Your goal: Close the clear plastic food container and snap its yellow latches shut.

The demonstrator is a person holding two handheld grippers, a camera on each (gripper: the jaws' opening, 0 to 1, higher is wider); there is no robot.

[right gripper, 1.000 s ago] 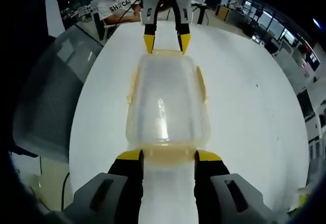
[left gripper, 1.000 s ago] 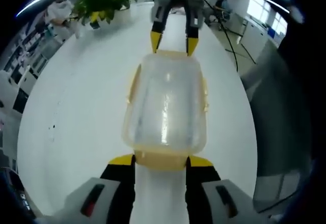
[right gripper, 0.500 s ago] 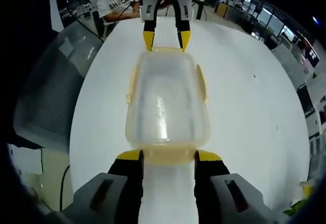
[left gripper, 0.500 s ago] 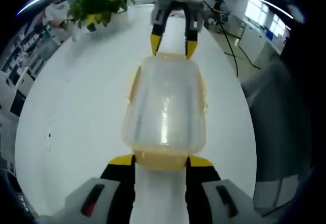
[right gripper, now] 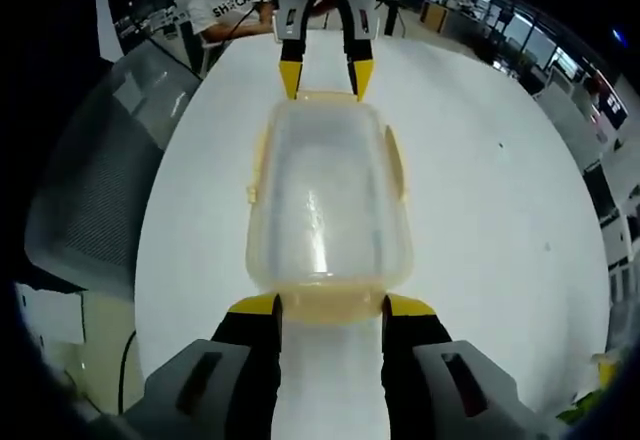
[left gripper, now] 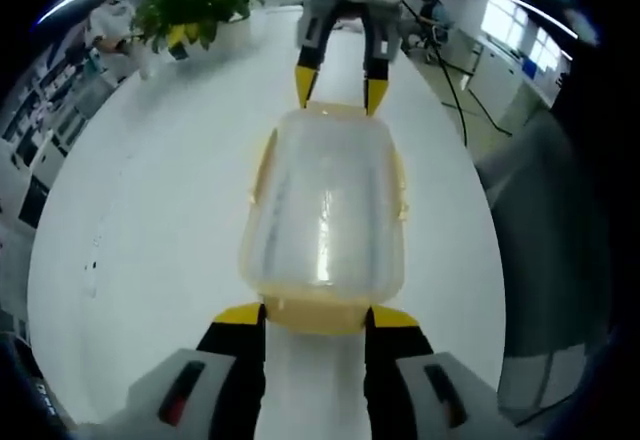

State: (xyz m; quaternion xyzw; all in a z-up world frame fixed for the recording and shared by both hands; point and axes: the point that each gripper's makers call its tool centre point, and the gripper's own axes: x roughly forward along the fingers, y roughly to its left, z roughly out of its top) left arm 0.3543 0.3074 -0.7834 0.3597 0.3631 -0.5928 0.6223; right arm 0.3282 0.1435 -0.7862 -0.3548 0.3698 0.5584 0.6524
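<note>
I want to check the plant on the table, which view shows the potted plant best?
The left gripper view: the potted plant stands whole at the far end of the white table, leaves and pot clear. The right gripper view catches just a few green leaves at its lower right edge.

The left gripper [left gripper: 315, 317] has two black jaws capped with yellow tips, rising from a grey housing whose shoulders each carry a dark slot, one with a red mark. The right gripper [right gripper: 329, 307] is built the same: black jaws, yellow tips, grey shoulders with dark slots. Seen from the front at the far end, each has a white body with a yellow-ringed top.
</note>
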